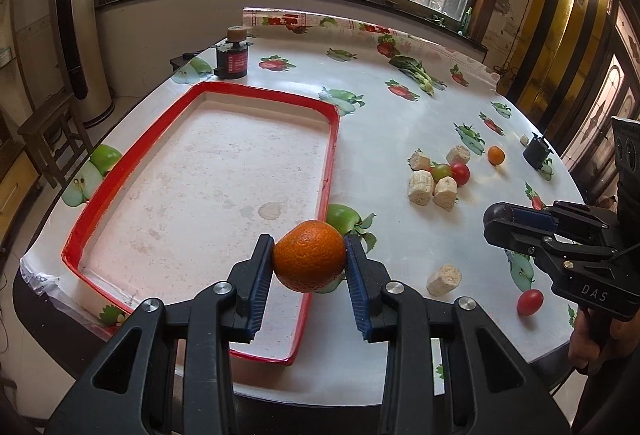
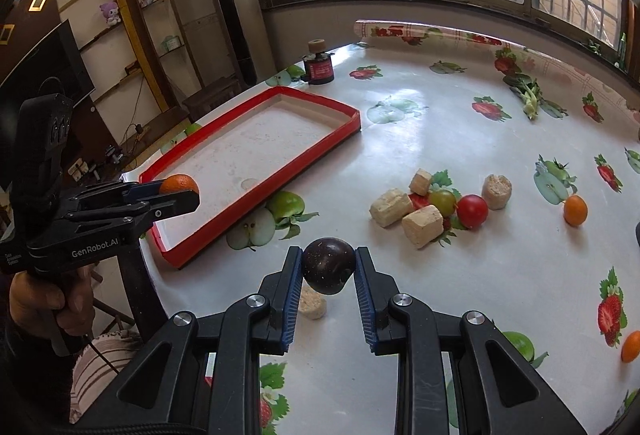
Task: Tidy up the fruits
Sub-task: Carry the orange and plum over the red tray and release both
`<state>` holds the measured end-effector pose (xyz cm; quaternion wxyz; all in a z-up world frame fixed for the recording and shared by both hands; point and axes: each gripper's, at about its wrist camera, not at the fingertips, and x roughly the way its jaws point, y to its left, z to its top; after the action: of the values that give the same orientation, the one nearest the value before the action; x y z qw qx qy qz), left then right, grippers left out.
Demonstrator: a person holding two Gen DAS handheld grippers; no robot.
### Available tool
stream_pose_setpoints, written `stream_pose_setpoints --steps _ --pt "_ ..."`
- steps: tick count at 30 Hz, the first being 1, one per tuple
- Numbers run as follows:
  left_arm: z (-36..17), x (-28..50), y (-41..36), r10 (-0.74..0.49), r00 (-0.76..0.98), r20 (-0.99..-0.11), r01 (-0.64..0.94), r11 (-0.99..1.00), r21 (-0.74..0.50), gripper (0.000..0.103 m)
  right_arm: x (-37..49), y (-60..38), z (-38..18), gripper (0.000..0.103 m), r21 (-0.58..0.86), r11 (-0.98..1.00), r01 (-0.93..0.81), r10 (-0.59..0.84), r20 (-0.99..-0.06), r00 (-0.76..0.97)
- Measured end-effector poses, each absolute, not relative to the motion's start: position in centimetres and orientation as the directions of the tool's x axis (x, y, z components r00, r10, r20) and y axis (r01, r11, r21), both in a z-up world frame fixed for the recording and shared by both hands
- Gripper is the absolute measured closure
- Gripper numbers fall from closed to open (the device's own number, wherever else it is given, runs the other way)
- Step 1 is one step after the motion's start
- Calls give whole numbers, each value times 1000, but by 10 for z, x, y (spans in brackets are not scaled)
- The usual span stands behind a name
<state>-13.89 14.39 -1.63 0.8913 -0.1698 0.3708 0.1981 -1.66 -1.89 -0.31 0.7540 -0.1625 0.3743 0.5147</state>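
Round worktop (image 1: 400, 123) under the barred windows, covered in a fruit-print cloth. Left tongs (image 1: 309, 255) are clamped on an orange (image 1: 310, 256), held up over the near right rim of the red tray (image 1: 120, 171). Right tongs (image 2: 329, 267) are gripping a dark plum (image 2: 329, 265) above the cloth, with a beige chunk (image 2: 312, 302) lying right below. Further out there's a pile of more chunks (image 2: 390, 207) with a green tomato (image 2: 443, 202) and a red tomato (image 2: 472, 210), then a small orange fruit (image 2: 575, 210) well off to the side.
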Motion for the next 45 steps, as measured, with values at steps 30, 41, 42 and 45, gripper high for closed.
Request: stream_pose_setpoints --steps 30,41,42,45 --pt "-45 -162 238 301 558 -774 -638 752 -168 70 -7 156 -30 77 201 290 -936 639 -768 33" --pt "-70 -148 249 272 509 -817 -651 742 -160 70 2 199 -73 74 132 311 -941 548 -834 64" --pt "-71 -147 249 275 509 -816 -652 742 -156 70 2 200 -76 73 131 313 -941 539 -840 63" --pt "-70 -146 248 283 506 -814 -655 740 -150 69 1 201 -76 59 135 309 -941 545 -836 59"
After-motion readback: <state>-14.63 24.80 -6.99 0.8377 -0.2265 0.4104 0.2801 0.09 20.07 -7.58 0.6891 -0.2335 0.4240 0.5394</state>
